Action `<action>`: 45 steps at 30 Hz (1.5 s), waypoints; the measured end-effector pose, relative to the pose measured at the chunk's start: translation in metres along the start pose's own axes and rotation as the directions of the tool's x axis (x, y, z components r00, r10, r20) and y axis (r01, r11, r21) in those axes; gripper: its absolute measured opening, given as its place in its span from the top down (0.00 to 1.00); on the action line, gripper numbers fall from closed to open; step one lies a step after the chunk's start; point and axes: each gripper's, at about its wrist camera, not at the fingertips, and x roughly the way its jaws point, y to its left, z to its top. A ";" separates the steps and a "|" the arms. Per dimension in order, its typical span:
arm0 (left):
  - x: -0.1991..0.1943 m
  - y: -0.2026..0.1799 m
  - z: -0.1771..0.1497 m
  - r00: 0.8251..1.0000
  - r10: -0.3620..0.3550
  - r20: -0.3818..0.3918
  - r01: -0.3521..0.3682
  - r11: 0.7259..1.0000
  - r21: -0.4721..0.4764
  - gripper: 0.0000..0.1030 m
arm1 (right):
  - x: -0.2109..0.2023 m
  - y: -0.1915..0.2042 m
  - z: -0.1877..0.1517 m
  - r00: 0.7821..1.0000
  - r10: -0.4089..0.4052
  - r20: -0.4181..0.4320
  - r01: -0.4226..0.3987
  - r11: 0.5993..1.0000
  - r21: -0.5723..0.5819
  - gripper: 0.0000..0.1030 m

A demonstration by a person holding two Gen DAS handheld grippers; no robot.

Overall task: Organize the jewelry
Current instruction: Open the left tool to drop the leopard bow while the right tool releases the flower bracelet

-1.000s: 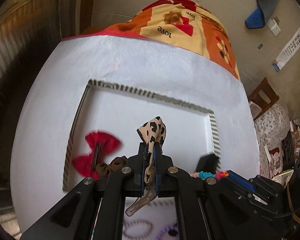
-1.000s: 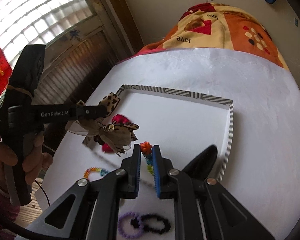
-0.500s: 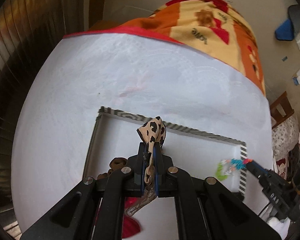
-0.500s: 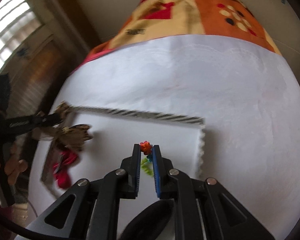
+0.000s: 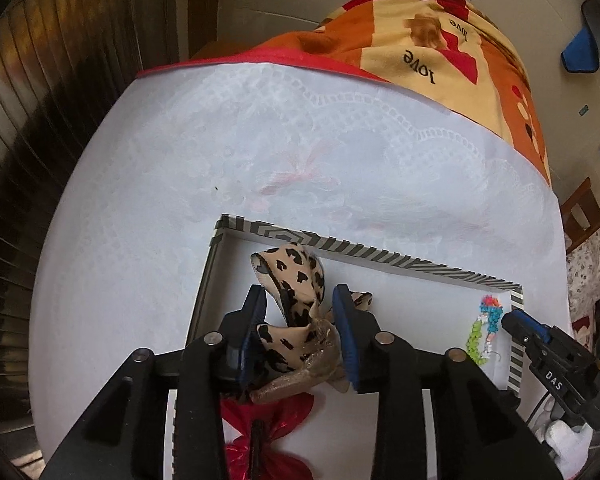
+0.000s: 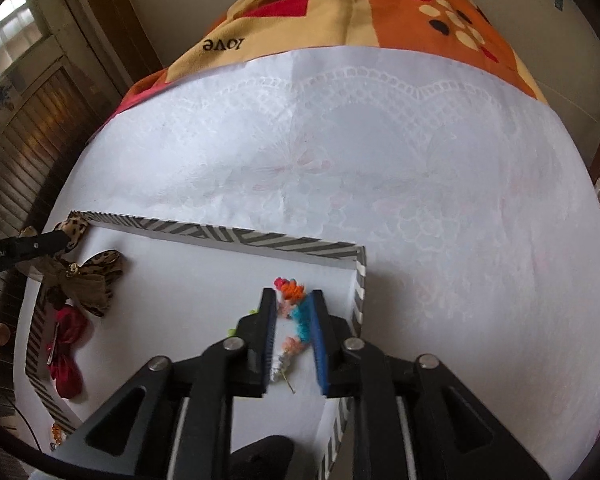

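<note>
Jaws just opening on both tools. Left gripper (image 5: 300, 320) parted around a floppy leopard-print fabric bow (image 5: 296, 304), released onto the white floor of the striped-rim tray (image 5: 364, 254). Right gripper (image 6: 294, 334) loosened beside a knobbly, many-coloured beaded bracelet (image 6: 296, 312), lying near the tray's right wall. Glossy red bow (image 5: 266, 428) closer in. Beyond, embossed white tablecloth (image 5: 260, 152), then orange fleece blanket (image 5: 432, 52).
</note>
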 end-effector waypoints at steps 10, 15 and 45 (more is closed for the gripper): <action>-0.022 -0.005 -0.004 0.997 0.022 0.072 -0.023 1.000 0.012 0.86 | -0.025 0.010 -0.003 0.999 0.020 0.034 -0.019 0.999 -0.030 0.54; -0.034 -0.008 -0.010 0.995 0.041 0.094 -0.044 0.999 0.026 0.86 | -0.046 0.013 -0.010 0.998 0.034 0.049 -0.032 0.999 -0.029 0.50; -0.127 -0.001 -0.150 0.994 0.007 0.111 -0.012 0.999 0.039 0.86 | -0.160 0.046 -0.137 0.988 0.117 0.105 -0.111 0.992 -0.059 0.36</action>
